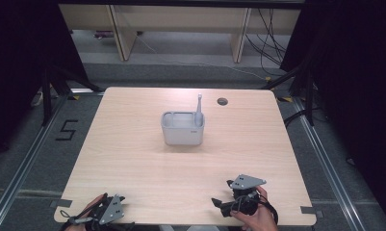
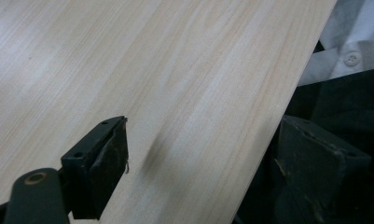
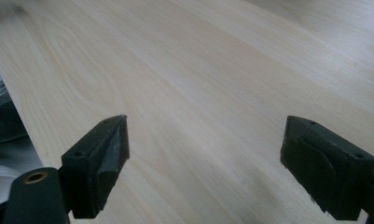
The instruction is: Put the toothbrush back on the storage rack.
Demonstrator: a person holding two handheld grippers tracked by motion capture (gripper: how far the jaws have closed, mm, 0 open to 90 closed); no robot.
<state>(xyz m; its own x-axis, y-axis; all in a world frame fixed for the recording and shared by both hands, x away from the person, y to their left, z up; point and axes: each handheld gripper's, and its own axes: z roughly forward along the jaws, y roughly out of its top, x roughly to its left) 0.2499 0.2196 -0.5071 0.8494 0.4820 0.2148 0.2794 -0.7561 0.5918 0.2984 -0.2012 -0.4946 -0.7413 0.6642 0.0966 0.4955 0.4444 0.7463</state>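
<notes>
Well short of the grey holder (image 1: 182, 129) at mid-table (image 1: 133, 159), toothbrush (image 1: 199, 109) upright in its right corner: left gripper (image 1: 114, 210) and right gripper (image 1: 223, 204), jaws apart, empty, at near edge.

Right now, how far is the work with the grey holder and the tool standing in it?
Looks done: the grey tool stands upright in the right end of the grey holder, mid-table. In hand: nothing; the left tongs and right tongs are open and empty over the wooden table near its front edge. Left: seemingly little; whether more follows I cannot tell.
</notes>
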